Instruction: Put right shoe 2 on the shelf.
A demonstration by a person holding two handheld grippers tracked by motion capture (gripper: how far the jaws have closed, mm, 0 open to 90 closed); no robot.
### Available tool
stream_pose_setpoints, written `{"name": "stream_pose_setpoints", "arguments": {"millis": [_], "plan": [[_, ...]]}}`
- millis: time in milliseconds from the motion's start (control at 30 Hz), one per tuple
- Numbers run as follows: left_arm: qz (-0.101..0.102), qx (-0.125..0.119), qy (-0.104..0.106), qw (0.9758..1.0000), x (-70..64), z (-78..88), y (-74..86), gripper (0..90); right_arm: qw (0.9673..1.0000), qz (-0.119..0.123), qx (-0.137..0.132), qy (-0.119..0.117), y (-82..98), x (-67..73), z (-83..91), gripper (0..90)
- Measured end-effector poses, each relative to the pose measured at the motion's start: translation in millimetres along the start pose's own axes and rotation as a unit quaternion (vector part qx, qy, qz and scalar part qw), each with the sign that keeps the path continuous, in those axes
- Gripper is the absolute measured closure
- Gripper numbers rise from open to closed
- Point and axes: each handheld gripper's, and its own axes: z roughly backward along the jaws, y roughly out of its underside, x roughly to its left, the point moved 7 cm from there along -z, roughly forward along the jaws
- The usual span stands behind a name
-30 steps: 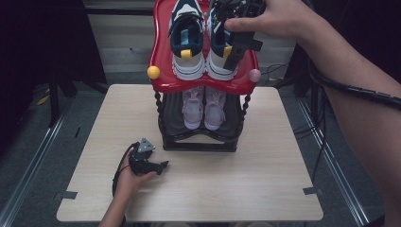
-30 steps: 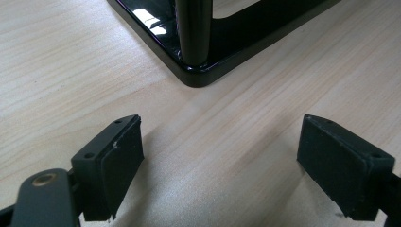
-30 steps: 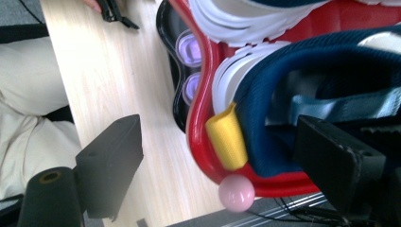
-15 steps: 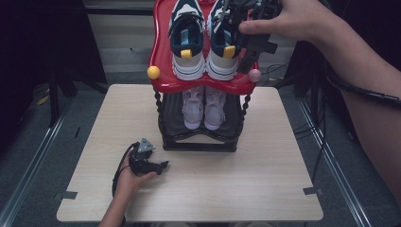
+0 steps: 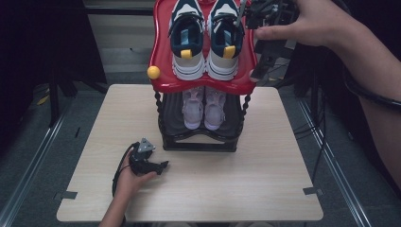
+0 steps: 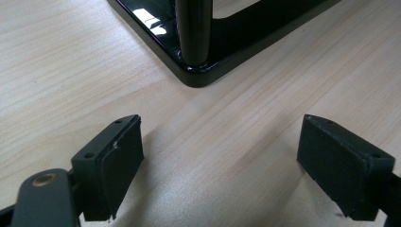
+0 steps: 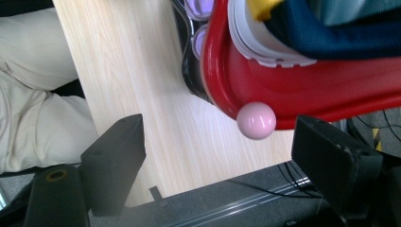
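Pair of navy-and-white sneakers [image 5: 207, 40] on red top tray [image 5: 163, 71] of a two-tier shoe rack [image 5: 198, 142], toes pointing away, heels with yellow tabs toward the near rim; side by side, touching or nearly so. Seen again in right gripper view as white sole and navy upper [image 7: 302, 33] lying on the red tray [image 7: 302, 90]. Second pair, pale lilac sneakers [image 5: 204, 108], on the dark lower shelf directly beneath. Yellow ball [image 5: 153, 72] at the tray's near-left corner; pink ball [image 7: 256, 120] at its near-right corner, between the two black jaws in right gripper view but not touched by either.

Right gripper [image 5: 265, 45] held high beside the tray's right edge, just off the right-hand shoe; jaws wide apart, nothing between the pads. Right hand [image 5: 309, 21] wrapped over the gripper body from above, forearm reaching in from the right and angled up; exact tilt of the gripper hard to judge in the high view, partly dark.

Left gripper [image 5: 147, 161] resting low on the wooden table [image 5: 265, 189], near the rack's front-left foot, left hand [image 5: 130, 177] cupped behind it, wrist flat. Jaws apart over bare wood, empty, aimed at the rack's black base corner [image 6: 196, 75].
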Motion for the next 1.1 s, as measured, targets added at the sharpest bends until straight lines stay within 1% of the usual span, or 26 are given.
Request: {"name": "stream_pose_setpoints", "arguments": {"millis": [100,167,267,333,367,400,500,567,633,700,767,800,867,1000,1100], "plan": [[0.0,0.0,0.0,1.0,0.0,0.0,0.0,14.6,1.0,-0.005,0.001,0.0,6.1,0.0,-1.0,17.7],[0.0,0.0,0.0,1.0,0.0,0.0,0.0,14.6,1.0,-0.007,0.003,-0.004,10.7,0.1,-2.3,17.9],[0.004,-0.003,-0.001,1.0,-0.2,-0.3,-0.4,14.6,0.9998,-0.01,0.011,-0.009,17.3,0.5,-4.4,18.1],[0.0,0.0,0.0,1.0,0.0,0.0,0.0,14.6,0.9998,-0.01,0.016,-0.008,19.5,0.2,-4.7,18.1],[0.004,-0.003,-0.001,1.0,-0.2,-0.3,-0.4,14.6,0.9998,-0.013,0.015,-0.006,23.8,-0.8,-6.6,18.1],[0.003,-0.003,-0.001,1.0,-0.2,-0.3,-0.3,14.6,0.9997,-0.012,0.019,-0.005,25.6,-0.8,-6.5,18.1],[0.003,-0.003,-0.001,1.0,-0.2,-0.3,-0.4,14.6,0.9997,-0.013,0.02,-0.005,30.8,-0.3,-7.9,18.2],[0.004,-0.003,-0.001,1.0,-0.2,-0.3,-0.3,14.6,0.9997,-0.012,0.02,-0.008,34.4,0.4,-8.7,18.2],[0.003,-0.003,-0.001,1.0,-0.2,-0.3,-0.3,14.6,0.9995,-0.013,0.029,-0.007,39.0,0.8,-9.3,18.3],[0.003,-0.003,-0.001,1.0,-0.2,-0.3,-0.3,14.6,0.9995,-0.015,0.026,-0.011,41.7,2.0,-10.5,18.4],[0.003,-0.003,-0.001,1.0,-0.2,-0.3,-0.3,14.6,0.9993,-0.013,0.031,-0.012,45.5,3.4,-11.5,18.4],[0.003,-0.003,-0.001,1.0,-0.2,-0.2,-0.3,14.6,0.9993,-0.016,0.029,-0.015,48.2,4.6,-13.1,18.5],[0.003,-0.003,-0.001,1.0,-0.2,-0.2,-0.3,14.6,0.9992,-0.018,0.034,-0.011,52.0,4.6,-13.6,18.5],[0.003,-0.003,-0.001,1.0,-0.1,-0.2,-0.3,14.6,0.999,-0.019,0.037,-0.015,60.7,6.4,-13.0,18.6],[0.003,-0.002,-0.001,1.0,-0.1,-0.2,-0.3,14.6,0.9989,-0.024,0.039,-0.013,67.0,7.5,-13.5,18.7]]}}
